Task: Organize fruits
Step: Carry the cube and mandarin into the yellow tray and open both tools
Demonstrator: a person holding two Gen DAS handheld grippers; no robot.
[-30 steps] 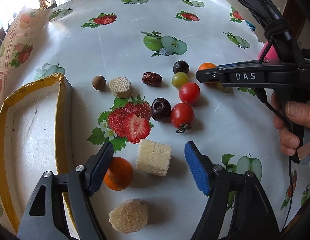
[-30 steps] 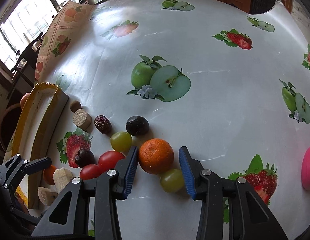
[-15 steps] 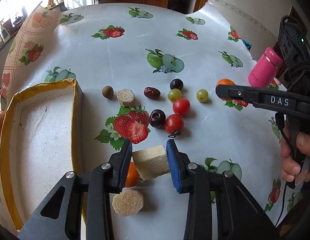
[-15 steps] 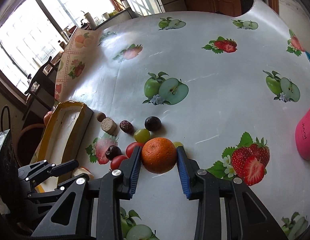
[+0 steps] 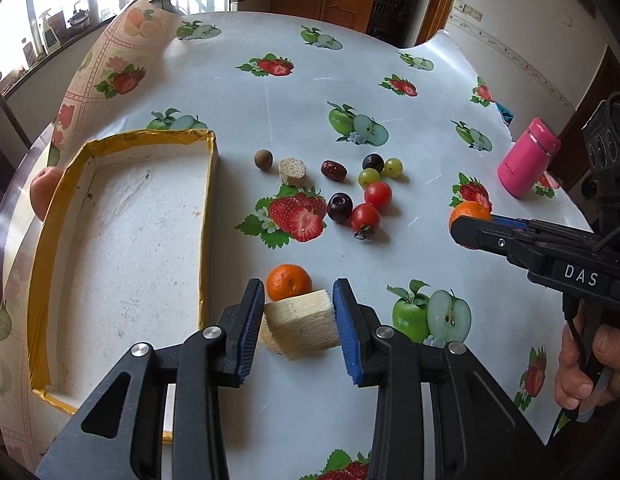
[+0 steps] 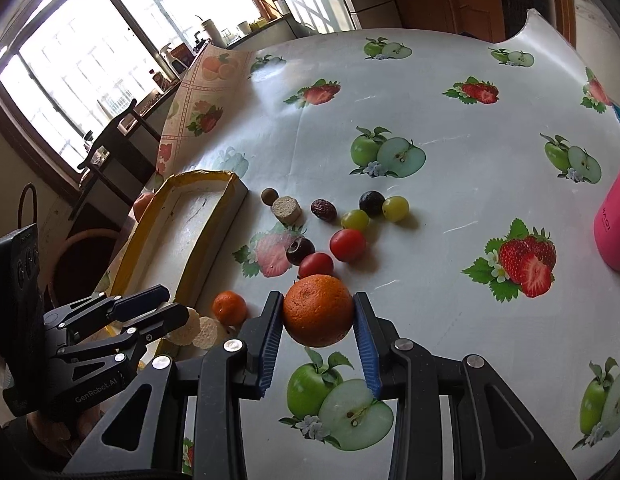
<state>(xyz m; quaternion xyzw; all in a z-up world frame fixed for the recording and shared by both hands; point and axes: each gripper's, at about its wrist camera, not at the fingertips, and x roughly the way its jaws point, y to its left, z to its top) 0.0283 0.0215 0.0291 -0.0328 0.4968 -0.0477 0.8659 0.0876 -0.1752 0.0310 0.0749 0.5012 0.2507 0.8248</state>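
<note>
**Both grippers loaded above the fruit-print table**

The left gripper has its blue-padded jaws pressed on a pale, fibrous block of cut sugarcane, held clear of the glossy white tablecloth printed with apples and strawberries. Its jaws have just been closing, with the block between them. Directly beyond the block sits a small orange mandarin, and a round cut sugarcane slice lies on the cloth beneath the block.

The right gripper is clamped narrowly on a larger round orange, lifted off the cloth. From the left wrist view its black body carries the white letters "DAS", and a hand grips its handle. The left gripper's body reads "GenRobot.AI" in the right wrist view.

The shallow white foam tray with yellow-taped rim lies at the table's left side; the mandarin is near its right wall. Loose on the cloth near the middle: 1 small brown round fruit, 1 short beige cut cylinder, 1 wrinkled dark-red date, 1 dark round fruit, 2 green grapes, 2 red cherry tomatoes and 1 dark cherry.

A pink cylindrical bottle stands at the right, well apart from the fruit; its lettering is too small to read.
</note>
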